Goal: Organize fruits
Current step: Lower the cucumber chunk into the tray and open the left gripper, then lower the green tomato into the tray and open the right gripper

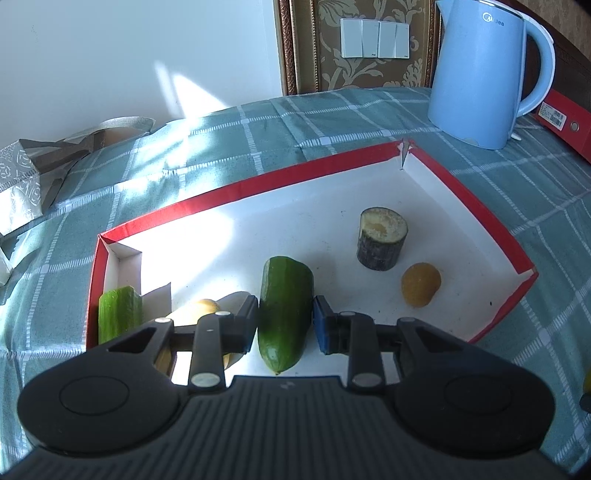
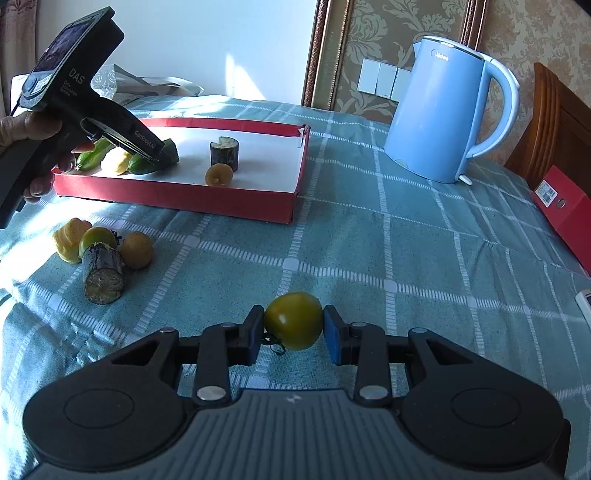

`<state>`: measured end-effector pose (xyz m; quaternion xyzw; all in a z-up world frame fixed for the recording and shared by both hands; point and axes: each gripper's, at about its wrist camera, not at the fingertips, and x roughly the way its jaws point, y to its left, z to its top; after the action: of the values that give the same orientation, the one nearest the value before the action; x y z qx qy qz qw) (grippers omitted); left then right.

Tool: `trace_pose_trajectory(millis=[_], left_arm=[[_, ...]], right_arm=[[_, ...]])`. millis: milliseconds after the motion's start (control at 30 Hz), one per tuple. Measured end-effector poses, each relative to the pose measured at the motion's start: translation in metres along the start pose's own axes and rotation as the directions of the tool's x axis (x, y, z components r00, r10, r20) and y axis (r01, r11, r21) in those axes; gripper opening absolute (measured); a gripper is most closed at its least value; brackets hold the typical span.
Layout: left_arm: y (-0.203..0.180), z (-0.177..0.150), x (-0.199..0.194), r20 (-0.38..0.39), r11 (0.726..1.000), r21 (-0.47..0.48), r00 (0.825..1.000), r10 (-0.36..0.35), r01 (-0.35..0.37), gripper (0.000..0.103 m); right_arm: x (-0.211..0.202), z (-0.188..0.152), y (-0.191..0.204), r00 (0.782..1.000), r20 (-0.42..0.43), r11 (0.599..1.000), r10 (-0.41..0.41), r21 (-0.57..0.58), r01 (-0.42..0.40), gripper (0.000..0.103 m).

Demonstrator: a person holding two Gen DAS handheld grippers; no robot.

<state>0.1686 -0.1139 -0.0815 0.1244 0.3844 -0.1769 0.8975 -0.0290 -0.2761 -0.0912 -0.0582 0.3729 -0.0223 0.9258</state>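
We see the box lid [image 2: 207,201] at the right-wrist frame's upper left, kettle [image 2: 439,118] upper right, a fruit cluster [image 2: 103,254] lower left, tomato [image 2: 293,320] bottom centre.

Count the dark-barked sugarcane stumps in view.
2. One dark-barked sugarcane stump stands upright inside the red-rimmed white tray; the other lies on the checked tablecloth among loose fruit. More could be hidden.

A bench [image 2: 369,229] under a teal checked cloth [image 1: 258,125] fills the ground ahead. Sunlight falls in bright patches across cloth and white wall [image 1: 129,55] beyond. Right of that wall, a dark carved frame [image 1: 286,44] borders gold floral wallpaper [image 2: 388,33] carrying white switches [image 1: 375,38]. A wooden chair [image 2: 550,122] stands far right.
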Motion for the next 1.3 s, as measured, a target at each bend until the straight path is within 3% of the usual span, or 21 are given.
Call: trace_pose_trajectory(millis=[133,467,600,800,967,1033,1300], left_arm=[[0.001,-0.001,0.000,-0.001,1.000,0.004,1.000,-0.002,0.002,0.030],[0.000,-0.014,-0.030,0.055,0.997,0.032,0.996,0.073,-0.075,0.058],[0.005,-0.025,-0.058,0.095,0.995,0.026,0.991,0.099,-0.101,0.061],[0.021,-0.053,-0.115,0.138,0.994,-0.078,0.986,0.092,-0.082,0.069],[0.029,-0.083,-0.141,0.097,0.982,-0.173,0.991,0.092,-0.075,0.069],[0.033,-0.094,-0.146,0.076,0.974,-0.217,0.994,0.075,-0.057,0.069],[0.043,-0.124,-0.164,0.024,0.951,-0.284,0.991,0.130,-0.118,0.070]], right_arm=[[0.003,0.001,-0.001,1.000,-0.002,1.000,0.006,0.000,-0.006,0.033],[0.003,0.019,-0.001,0.999,0.041,0.999,0.018,-0.030,-0.017,0.033],[0.005,0.036,-0.001,0.997,0.075,0.998,0.025,-0.056,-0.021,0.033],[0.020,0.070,0.005,0.991,0.131,0.992,0.041,-0.124,-0.025,0.033],[0.043,0.095,0.016,0.985,0.158,0.983,0.063,-0.183,-0.033,0.033],[0.056,0.103,0.022,0.986,0.152,0.978,0.068,-0.204,-0.036,0.033],[0.103,0.110,0.033,0.995,0.071,0.971,0.070,-0.233,-0.052,0.033]])
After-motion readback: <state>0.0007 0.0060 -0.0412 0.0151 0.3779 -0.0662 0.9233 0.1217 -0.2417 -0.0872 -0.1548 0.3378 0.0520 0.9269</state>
